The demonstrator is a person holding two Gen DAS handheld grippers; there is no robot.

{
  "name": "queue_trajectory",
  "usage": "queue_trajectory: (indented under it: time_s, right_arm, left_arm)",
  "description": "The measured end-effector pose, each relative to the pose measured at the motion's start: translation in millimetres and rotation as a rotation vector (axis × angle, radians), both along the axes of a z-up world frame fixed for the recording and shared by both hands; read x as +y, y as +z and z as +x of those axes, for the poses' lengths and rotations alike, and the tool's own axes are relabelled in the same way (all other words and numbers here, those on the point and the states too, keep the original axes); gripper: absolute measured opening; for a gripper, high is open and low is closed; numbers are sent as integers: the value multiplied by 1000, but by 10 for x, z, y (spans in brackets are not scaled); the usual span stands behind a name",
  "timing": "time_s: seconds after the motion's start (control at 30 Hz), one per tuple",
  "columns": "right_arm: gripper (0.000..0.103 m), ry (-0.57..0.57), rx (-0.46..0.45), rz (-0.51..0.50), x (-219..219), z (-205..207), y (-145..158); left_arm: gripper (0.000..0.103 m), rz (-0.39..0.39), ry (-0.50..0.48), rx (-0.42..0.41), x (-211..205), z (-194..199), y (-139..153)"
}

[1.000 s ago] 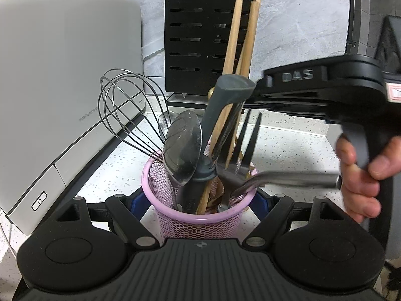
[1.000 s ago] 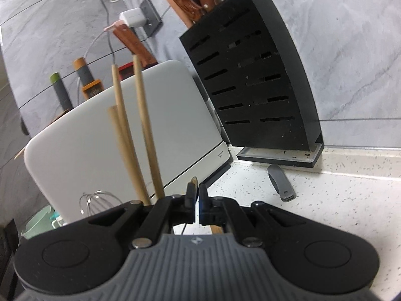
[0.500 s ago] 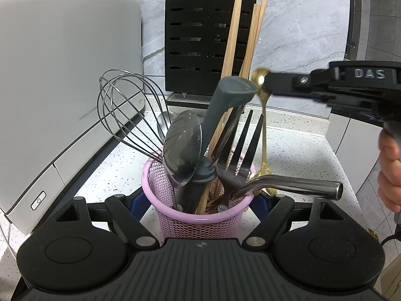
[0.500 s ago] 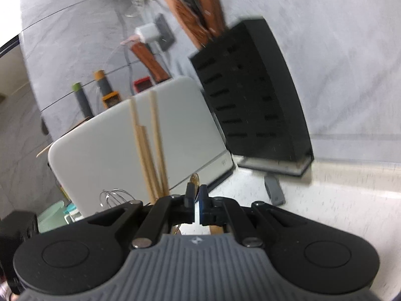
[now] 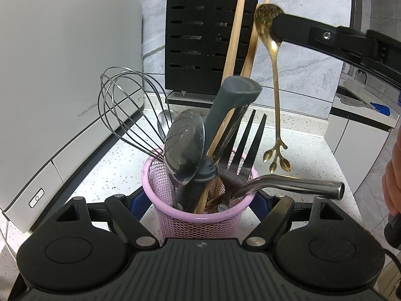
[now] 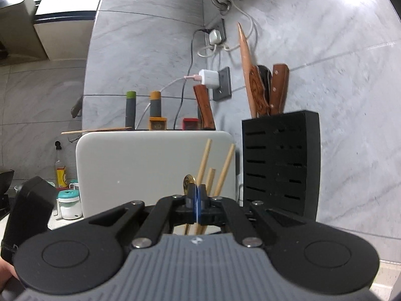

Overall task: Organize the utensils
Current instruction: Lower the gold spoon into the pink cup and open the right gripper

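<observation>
A pink mesh cup [image 5: 200, 223] stands on the speckled counter, and my left gripper [image 5: 199, 200] is shut on it, blue pads against both sides. The cup holds a whisk [image 5: 120, 105], a big steel spoon [image 5: 185, 148], a grey-handled tool [image 5: 233, 97], a dark fork [image 5: 240, 155], wooden chopsticks [image 5: 235, 35] and a bent steel straw [image 5: 295, 184]. Above and right of the cup, my right gripper [image 5: 278, 28] is shut on the bowl of a gold spoon [image 5: 275, 80]. The spoon's leaf-shaped handle end hangs free beside the cup's rim. In the right wrist view the gold spoon [image 6: 188, 182] peeks above the shut right gripper [image 6: 197, 195].
A white appliance [image 5: 62, 75] fills the left side. A black knife block [image 5: 200, 37] stands behind the cup against the grey wall. The counter's edge [image 5: 333, 155] runs close on the right, where a person's hand [image 5: 393, 175] holds the right gripper.
My right gripper has drawn the gold spoon up out of the cup and rolled level, so the spoon now hangs clear beside it. The left gripper and cup have stayed put.
</observation>
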State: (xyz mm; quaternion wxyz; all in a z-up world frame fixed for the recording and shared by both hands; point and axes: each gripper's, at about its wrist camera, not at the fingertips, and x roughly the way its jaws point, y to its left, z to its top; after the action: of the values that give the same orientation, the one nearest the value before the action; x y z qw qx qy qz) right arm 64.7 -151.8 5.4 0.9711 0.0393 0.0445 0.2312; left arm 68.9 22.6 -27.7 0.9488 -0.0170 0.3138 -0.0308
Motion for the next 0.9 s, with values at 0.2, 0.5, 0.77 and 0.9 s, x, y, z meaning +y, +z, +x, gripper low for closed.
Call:
queue_trajectory:
  time_s: [0.2, 0.5, 0.77, 0.9]
  right_arm:
    - [0, -5, 37, 95, 8, 154, -12]
    - [0, 43, 25, -20, 170, 299, -188]
    - [0, 91, 50, -66, 91, 185, -178]
    - [0, 115, 59, -96, 31, 112, -152]
  left_arm:
    - [93, 5, 5, 2, -10, 13, -1]
    - [93, -19, -12, 8, 65, 0, -5]
    - [93, -28, -17, 13, 118, -9, 3]
    - [93, -32, -16, 13, 124, -15, 9]
